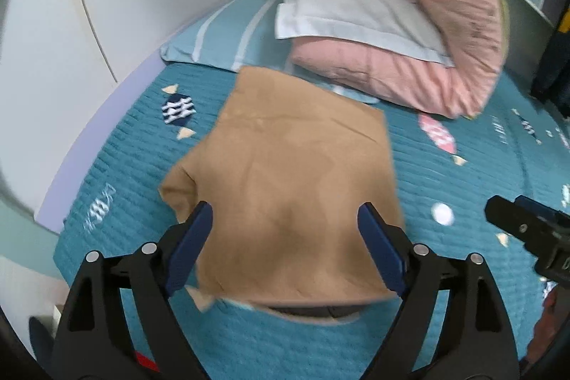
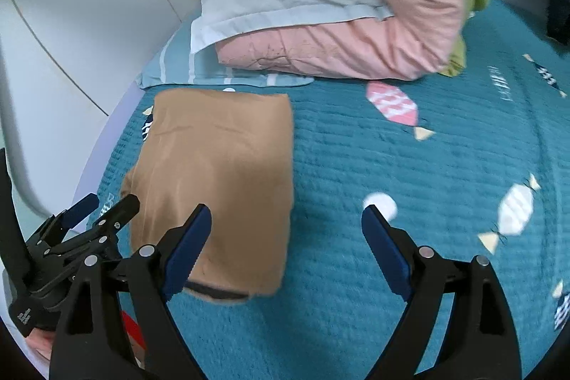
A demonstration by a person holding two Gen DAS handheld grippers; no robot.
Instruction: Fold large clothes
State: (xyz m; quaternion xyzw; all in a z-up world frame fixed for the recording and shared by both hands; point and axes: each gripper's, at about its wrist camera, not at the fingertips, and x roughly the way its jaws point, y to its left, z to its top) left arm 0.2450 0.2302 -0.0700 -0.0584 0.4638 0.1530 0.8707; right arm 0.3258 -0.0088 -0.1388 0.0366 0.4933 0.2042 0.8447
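A tan garment (image 1: 285,173) lies folded into a rough rectangle on the teal quilted bedspread (image 1: 445,166). My left gripper (image 1: 285,219) is open and empty, hovering over the garment's near half, one finger on each side. In the right wrist view the same garment (image 2: 221,173) lies left of centre. My right gripper (image 2: 286,219) is open and empty over the garment's right edge and the bare quilt (image 2: 409,159). The left gripper (image 2: 99,202) shows at the lower left of the right wrist view; the right gripper's tip (image 1: 498,211) shows at the right of the left wrist view.
A pink folded duvet (image 1: 409,6) with a white pillow (image 1: 349,6) tucked in it lies at the head of the bed, behind the garment. A striped light-blue pillow (image 1: 228,34) lies under it. A white wall (image 1: 89,6) runs along the bed's left side.
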